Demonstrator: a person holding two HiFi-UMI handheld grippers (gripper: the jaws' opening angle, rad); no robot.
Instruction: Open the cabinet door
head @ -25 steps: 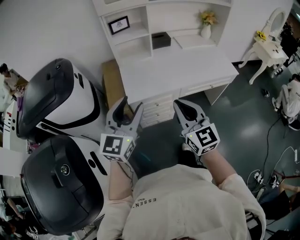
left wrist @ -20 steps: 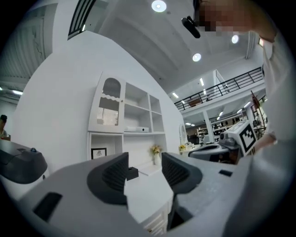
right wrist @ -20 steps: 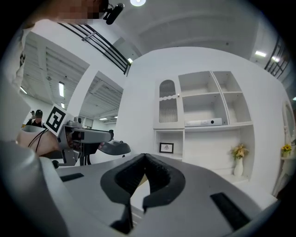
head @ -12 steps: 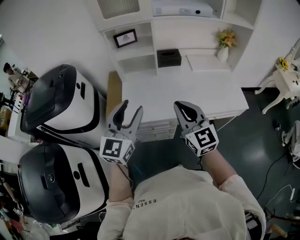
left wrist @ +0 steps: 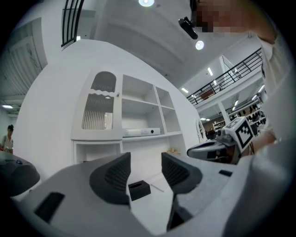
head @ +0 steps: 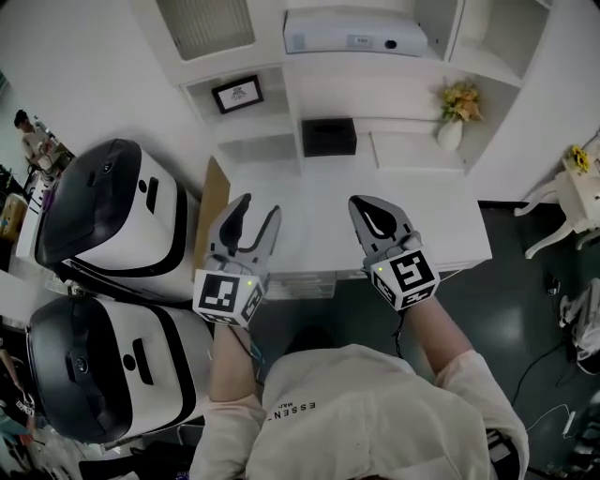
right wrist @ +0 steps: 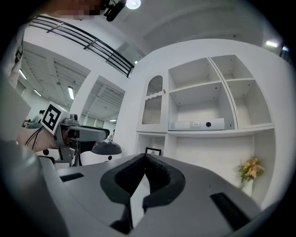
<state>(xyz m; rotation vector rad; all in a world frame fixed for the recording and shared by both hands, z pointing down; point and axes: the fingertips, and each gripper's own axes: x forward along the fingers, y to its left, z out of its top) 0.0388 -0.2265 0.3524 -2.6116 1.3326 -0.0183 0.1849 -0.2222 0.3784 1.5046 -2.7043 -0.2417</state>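
Note:
The cabinet door (head: 204, 23), white with a ribbed pane, closes the upper left compartment of the white hutch above the desk (head: 441, 220). It stands shut in the left gripper view (left wrist: 98, 111) and the right gripper view (right wrist: 153, 102). My left gripper (head: 260, 206) hovers over the desk's front left, open and empty (left wrist: 145, 159). My right gripper (head: 364, 202) hovers beside it, shut on nothing (right wrist: 145, 157). Both are well short of the door.
Two large white-and-black pod-shaped machines (head: 112, 216) (head: 103, 375) stand close on the left. The hutch holds a picture frame (head: 236, 94), a black box (head: 328, 137), a flat white device (head: 356, 33) and a flower vase (head: 455, 117). Drawers (head: 300, 281) sit under the desk.
The view has shifted toward the desk and tilted up, so the hutch's upper shelves and the cabinet door now show. Both grippers keep the same pose and jaw state.

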